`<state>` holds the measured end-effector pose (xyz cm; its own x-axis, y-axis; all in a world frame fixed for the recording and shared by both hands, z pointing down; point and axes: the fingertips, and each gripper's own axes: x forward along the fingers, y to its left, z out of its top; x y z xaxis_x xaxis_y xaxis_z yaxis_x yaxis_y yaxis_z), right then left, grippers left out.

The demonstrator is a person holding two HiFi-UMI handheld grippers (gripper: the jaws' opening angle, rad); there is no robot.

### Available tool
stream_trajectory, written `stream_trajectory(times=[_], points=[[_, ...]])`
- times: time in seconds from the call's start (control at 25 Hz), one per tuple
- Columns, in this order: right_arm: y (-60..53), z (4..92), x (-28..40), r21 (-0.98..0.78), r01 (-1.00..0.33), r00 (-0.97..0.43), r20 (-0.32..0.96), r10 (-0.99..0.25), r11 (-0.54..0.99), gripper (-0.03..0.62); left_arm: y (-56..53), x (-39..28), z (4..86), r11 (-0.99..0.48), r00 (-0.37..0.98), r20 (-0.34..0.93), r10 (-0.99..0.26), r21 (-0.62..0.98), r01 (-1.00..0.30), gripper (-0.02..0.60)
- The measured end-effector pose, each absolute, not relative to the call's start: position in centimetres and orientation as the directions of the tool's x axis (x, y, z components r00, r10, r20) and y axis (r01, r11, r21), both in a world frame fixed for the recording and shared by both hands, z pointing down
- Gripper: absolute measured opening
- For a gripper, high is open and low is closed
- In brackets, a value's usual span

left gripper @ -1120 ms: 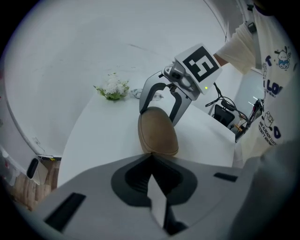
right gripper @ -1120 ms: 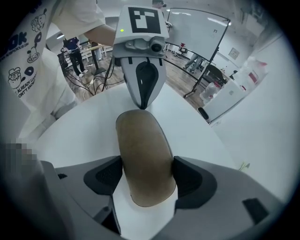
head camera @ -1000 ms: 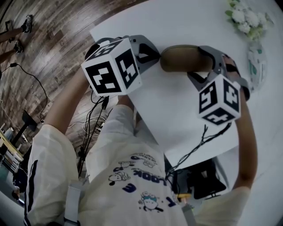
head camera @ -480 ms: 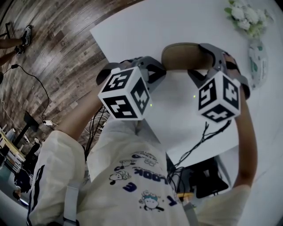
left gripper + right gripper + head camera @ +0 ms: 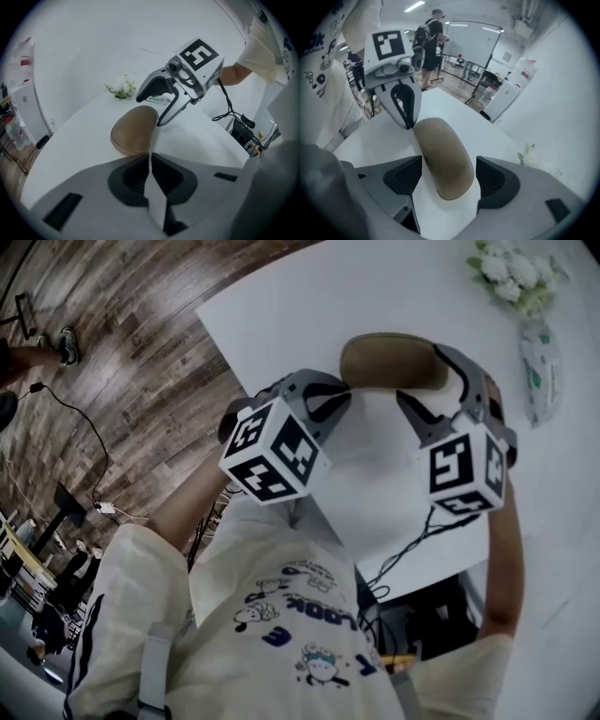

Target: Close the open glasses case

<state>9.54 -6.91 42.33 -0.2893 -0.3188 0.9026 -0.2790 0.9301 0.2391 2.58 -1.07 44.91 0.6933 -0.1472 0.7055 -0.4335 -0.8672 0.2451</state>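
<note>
Head view: the marker cubes (image 5: pixel 275 451) hide most of both tools. One jaw of the right hand-held gripper (image 5: pixel 420 374) cuts off an end of the brown glasses case (image 5: pixel 384 362), which lies on the white desk (image 5: pixel 281 296).

Left gripper view: the left hand-held gripper (image 5: pixel 150 157) has its jaws pressed together, with the case just ahead of the tips.

Right gripper view: the jaws are spread, with the case's near end between them.
</note>
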Motion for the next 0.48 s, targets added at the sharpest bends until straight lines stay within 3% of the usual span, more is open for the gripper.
stream_trajectory(times=[0.2,0.32,0.4,0.48], points=[[-7.4,36.0,9.8,0.106,-0.667,-0.442,0.740,-0.506,0.737,0.334,-1.3,0.8,43.7,-0.794,0.673,0.701,-0.235,0.261,-0.549,0.017],[-6.7,33.9,11.4,-0.029,-0.849,-0.425,0.633,-0.647,0.528,0.317,-1.9,0.1,42.2,-0.748,0.651,0.695,-0.305,0.248,-0.616,0.015],[-6.2,33.4,12.4,-0.055,-0.930,-0.323,0.594,-0.736,0.363,0.140,-2.9,0.0,40.4,-0.719,0.637,0.675,-0.372,0.224,-0.658,0.015],[-5.6,33.2,12.8,-0.075,-0.969,-0.237,0.566,-0.790,0.236,0.046,-4.0,0.1,38.1,-0.693,0.633,0.635,-0.443,0.206,-0.691,0.015]])
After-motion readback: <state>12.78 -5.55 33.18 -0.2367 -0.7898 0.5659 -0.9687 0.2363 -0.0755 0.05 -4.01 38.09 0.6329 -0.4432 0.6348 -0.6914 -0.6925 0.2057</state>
